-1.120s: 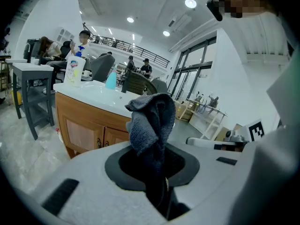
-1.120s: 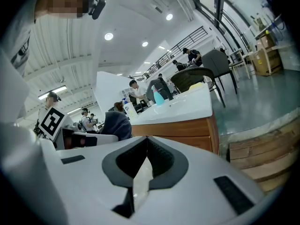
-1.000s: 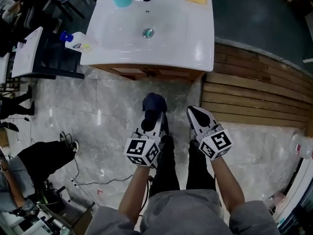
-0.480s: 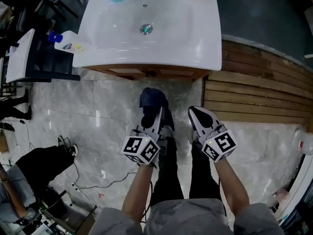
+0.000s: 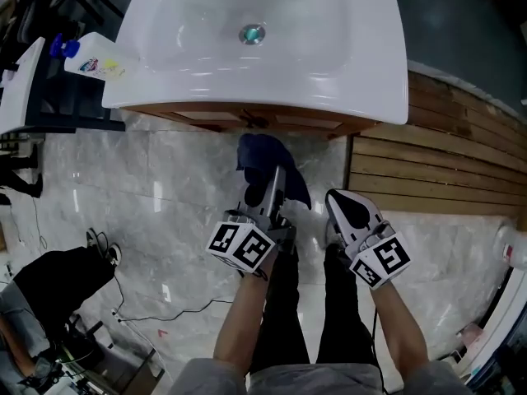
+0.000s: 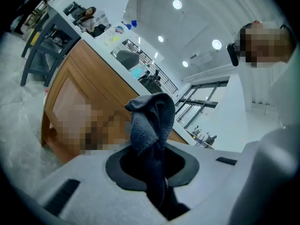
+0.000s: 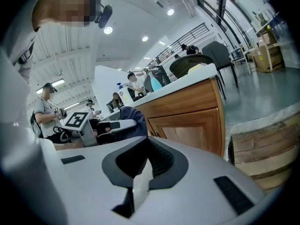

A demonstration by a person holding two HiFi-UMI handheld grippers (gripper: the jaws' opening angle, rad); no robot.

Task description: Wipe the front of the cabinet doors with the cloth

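Observation:
A dark blue cloth (image 5: 265, 161) is clamped in my left gripper (image 5: 270, 189) and sticks out ahead of it, just short of the wooden cabinet front (image 5: 247, 120) under the white sink. In the left gripper view the cloth (image 6: 151, 123) rises from between the shut jaws, with the cabinet door (image 6: 70, 102) behind it to the left. My right gripper (image 5: 347, 211) hangs beside the left one, shut with nothing in it. In the right gripper view the cabinet door (image 7: 187, 125) is ahead, and the cloth (image 7: 131, 118) shows at the left.
The white basin top (image 5: 362, 72) overhangs the cabinet. A spray bottle (image 5: 90, 58) lies on its left edge. A slatted wooden platform (image 5: 436, 167) lies to the right. Cables (image 5: 136, 307) and a black bag (image 5: 53, 278) are on the marble floor at the left.
The sink and cabinet have come closer in the head view. Both grippers have moved forward, and the cloth in the left one now hangs nearer the cabinet front.

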